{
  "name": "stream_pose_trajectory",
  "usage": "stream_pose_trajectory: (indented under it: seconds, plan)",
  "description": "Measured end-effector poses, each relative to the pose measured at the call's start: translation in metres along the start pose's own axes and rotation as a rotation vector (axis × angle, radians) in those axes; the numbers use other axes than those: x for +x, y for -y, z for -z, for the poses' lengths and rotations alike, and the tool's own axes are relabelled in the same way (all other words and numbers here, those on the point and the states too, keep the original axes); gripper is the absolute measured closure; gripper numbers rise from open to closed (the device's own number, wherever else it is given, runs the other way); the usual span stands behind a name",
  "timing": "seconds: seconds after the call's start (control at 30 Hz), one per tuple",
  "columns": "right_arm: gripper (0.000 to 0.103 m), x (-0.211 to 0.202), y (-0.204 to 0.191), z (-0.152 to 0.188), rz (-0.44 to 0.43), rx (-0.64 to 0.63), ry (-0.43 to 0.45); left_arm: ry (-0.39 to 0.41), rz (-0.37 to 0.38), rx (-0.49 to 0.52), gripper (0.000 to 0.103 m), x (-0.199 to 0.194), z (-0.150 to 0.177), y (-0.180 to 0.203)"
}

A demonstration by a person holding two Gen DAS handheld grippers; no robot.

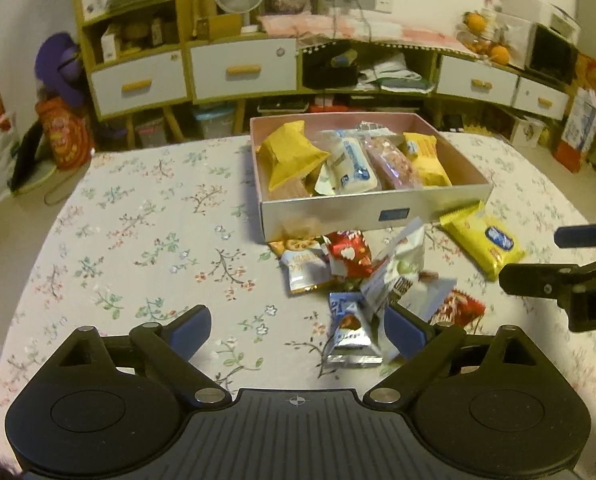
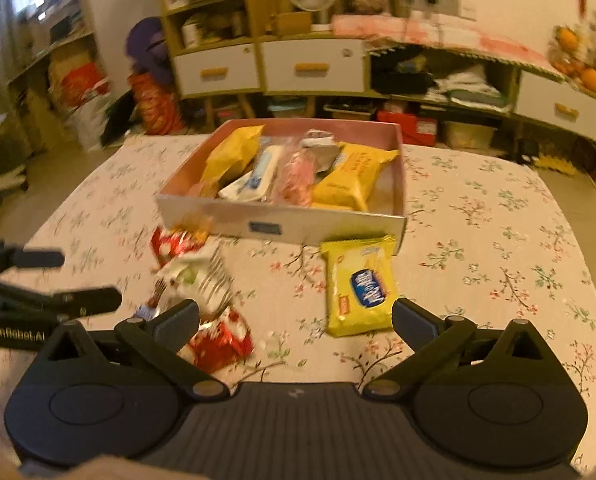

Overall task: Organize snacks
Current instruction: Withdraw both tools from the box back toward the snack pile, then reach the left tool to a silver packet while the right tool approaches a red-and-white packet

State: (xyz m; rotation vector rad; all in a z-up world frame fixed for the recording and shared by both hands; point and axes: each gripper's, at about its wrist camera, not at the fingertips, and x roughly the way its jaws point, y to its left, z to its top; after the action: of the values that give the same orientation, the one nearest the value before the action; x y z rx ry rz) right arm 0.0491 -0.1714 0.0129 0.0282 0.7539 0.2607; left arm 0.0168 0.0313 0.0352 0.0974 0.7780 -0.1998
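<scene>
Now your right gripper (image 2: 293, 320) is spread wide, the yellow packet (image 2: 358, 290) lying lengthwise just ahead between its fingers; left gripper (image 1: 298, 330) gapes too.

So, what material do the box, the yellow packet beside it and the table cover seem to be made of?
Box: probably cardboard, with a silvery satin outside and pink inside; thin straight walls, sharp folded corners.
Yellow packet: glossy plastic film, judging by its shine and crimped ends.
Table cover: matte floral surface; whether cloth or vinyl, the pictures leave open.
</scene>
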Motion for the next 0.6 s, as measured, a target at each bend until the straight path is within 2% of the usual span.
stream_pose_trajectory:
  seconds: [0.23, 0.47, 0.6]
  plan:
    - [0.0, -0.006, -0.007, 0.015, -0.085, -0.066, 0.004, 0.028, 0.039, 0.069, 0.008, 0.007, 0.016, -0.001]
    - [0.001, 0.004, -0.014, 0.025, -0.094, -0.105, -0.026, 0.016, 0.1, 0.073, 0.011, 0.021, 0.022, 0.002]
    - [0.001, 0.01, -0.019, 0.028, -0.096, -0.13, -0.041, 0.005, 0.103, 0.056, 0.021, 0.029, 0.019, 0.005]
